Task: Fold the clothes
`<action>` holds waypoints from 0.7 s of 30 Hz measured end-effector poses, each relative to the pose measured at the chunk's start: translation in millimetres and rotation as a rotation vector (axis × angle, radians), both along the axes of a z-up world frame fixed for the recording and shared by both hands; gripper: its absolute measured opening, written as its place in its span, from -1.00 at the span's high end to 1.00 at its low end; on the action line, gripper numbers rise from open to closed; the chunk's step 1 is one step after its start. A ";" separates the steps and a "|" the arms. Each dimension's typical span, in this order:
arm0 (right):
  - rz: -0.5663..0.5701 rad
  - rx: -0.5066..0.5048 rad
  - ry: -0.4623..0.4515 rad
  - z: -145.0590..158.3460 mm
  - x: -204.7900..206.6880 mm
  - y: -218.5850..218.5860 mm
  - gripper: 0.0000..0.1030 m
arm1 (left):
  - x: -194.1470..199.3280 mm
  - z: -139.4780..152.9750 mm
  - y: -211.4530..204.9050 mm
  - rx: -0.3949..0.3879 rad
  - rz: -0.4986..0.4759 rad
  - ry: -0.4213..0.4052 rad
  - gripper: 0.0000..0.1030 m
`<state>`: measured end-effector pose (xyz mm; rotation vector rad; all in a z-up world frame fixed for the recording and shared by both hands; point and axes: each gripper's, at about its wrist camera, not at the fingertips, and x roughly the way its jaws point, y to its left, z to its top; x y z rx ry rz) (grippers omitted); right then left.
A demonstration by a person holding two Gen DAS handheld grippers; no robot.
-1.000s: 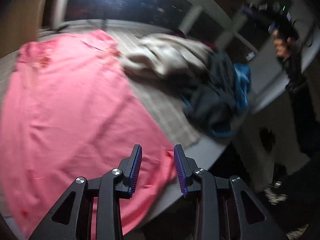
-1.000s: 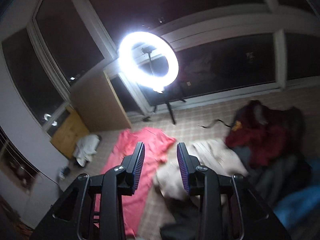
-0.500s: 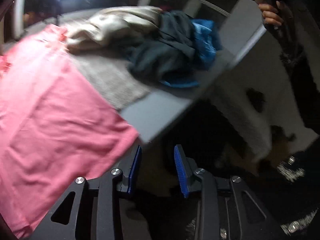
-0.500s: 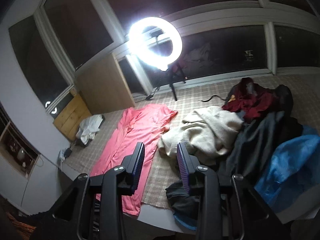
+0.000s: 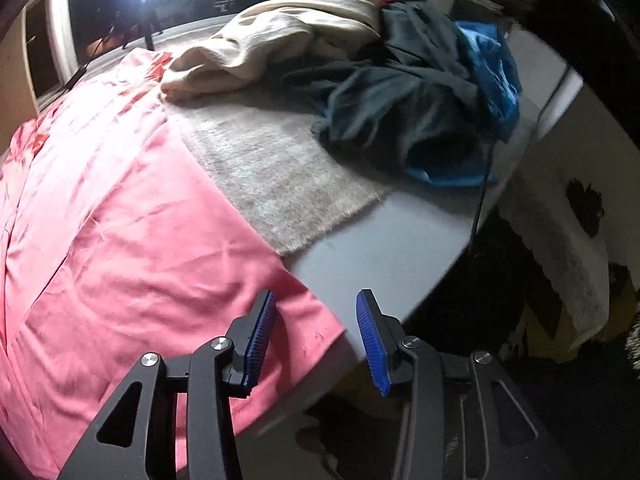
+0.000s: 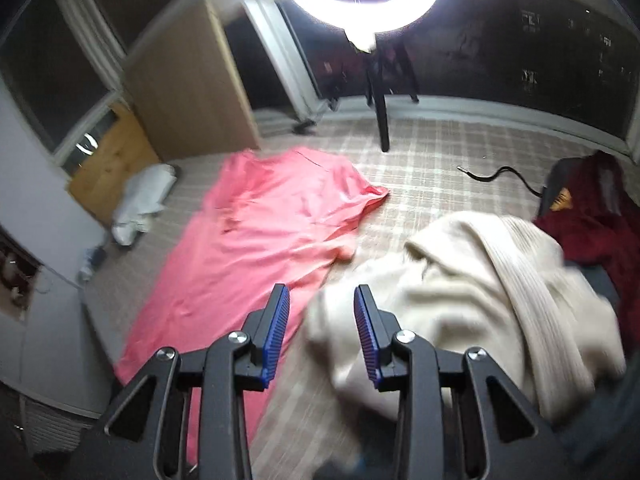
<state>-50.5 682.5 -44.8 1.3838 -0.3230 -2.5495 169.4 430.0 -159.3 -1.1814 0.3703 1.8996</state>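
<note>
Two claws show, each in its own wrist view, and neither grips anything. In the left wrist view the left claw (image 5: 316,336) sits at the bottom centre with its blue pads apart; its jaws have just been opening, and only the near right corner of the pink garment (image 5: 120,216) lies beneath the gap, unpinched. That garment is spread flat across the left half of the frame on a checked blanket (image 5: 276,168) that covers a grey surface (image 5: 384,236). At upper centre lies a cream sweater (image 5: 280,40), crumpled, and to its right a dark grey garment (image 5: 400,96) bunched against a blue garment (image 5: 488,64).

In the right wrist view the right claw (image 6: 322,336) is released too, pads apart, over the blurred edge of the cream sweater (image 6: 480,288) at lower right. The pink garment (image 6: 256,248) runs from centre to lower left. A dark red garment (image 6: 588,216) sits at the right edge, and a ring light (image 6: 368,12) glares at the top.
</note>
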 end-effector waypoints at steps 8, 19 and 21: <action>0.012 0.115 -0.078 -86.2 -141.0 0.9 0.35 | -13.9 -5.1 2.9 0.098 0.005 -0.195 1.00; 0.249 0.297 -0.098 -130.9 -186.9 -28.4 0.10 | -34.4 14.5 -25.8 0.189 0.176 -0.236 0.80; 0.238 0.313 -0.086 -130.6 -184.7 -27.8 0.53 | -31.0 12.9 -24.7 0.178 0.180 -0.225 0.40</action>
